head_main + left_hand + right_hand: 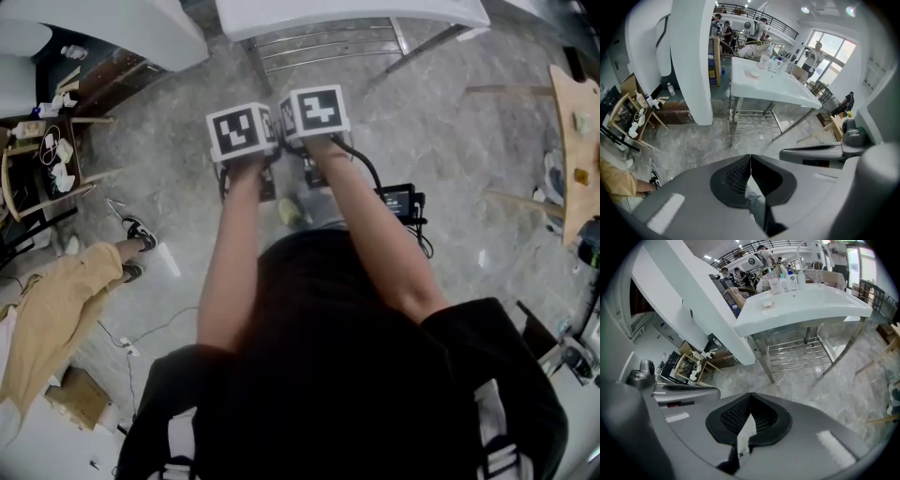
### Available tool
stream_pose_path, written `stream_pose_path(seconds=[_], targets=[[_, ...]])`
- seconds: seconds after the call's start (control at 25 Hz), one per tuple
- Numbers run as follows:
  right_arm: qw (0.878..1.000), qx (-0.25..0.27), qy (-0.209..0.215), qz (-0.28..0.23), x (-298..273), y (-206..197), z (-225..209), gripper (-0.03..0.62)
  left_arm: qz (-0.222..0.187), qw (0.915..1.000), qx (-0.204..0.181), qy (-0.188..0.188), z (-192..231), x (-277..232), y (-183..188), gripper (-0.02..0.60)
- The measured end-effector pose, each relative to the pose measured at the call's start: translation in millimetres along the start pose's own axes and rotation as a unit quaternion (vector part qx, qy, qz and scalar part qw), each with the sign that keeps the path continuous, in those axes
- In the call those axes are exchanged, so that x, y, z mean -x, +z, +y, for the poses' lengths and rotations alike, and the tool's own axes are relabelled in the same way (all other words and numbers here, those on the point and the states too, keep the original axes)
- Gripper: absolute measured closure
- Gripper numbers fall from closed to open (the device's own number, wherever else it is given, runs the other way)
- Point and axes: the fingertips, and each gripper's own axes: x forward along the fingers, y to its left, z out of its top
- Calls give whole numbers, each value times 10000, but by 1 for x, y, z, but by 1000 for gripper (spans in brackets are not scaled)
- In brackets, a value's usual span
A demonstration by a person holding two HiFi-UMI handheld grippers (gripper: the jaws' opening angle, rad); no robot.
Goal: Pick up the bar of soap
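Note:
The bar of soap (767,304) is a small pale, pinkish piece on the top of the white sink stand (820,305), left of some bottles (783,282). In the left gripper view the soap (751,74) lies on the same white top (787,91), far ahead. My left gripper (750,157) is shut, its dark ribbed pads meeting with nothing between them. My right gripper (750,394) is shut too and holds nothing. In the head view both marker cubes, left (242,131) and right (316,111), are held side by side above the grey marble floor, short of the stand (352,14).
A metal rack (754,123) sits under the stand on steel legs. A tall white panel (691,56) rises to the left, with a cluttered wooden shelf (628,122) beside it. A person in yellow trousers (56,300) sits on the floor left. Wooden furniture (577,141) stands right.

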Motion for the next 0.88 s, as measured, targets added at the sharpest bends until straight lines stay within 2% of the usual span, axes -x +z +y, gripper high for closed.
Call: stream_pose_path(seconds=[0.28, 0.48, 0.8, 0.88], targets=[[9999, 103, 89, -99, -1, 25, -13, 580, 3, 10000, -52, 79, -9, -9, 22, 578], [9997, 244, 28, -95, 1, 35, -27, 580, -43, 10000, -35, -13, -26, -16, 32, 580], [9992, 297, 111, -257, 4, 58, -44, 579, -143, 9993, 80, 321, -25, -18, 45, 578], [9987, 381, 201, -279, 4, 61, -37, 579, -199, 9993, 75, 297, -28, -16, 49, 578]])
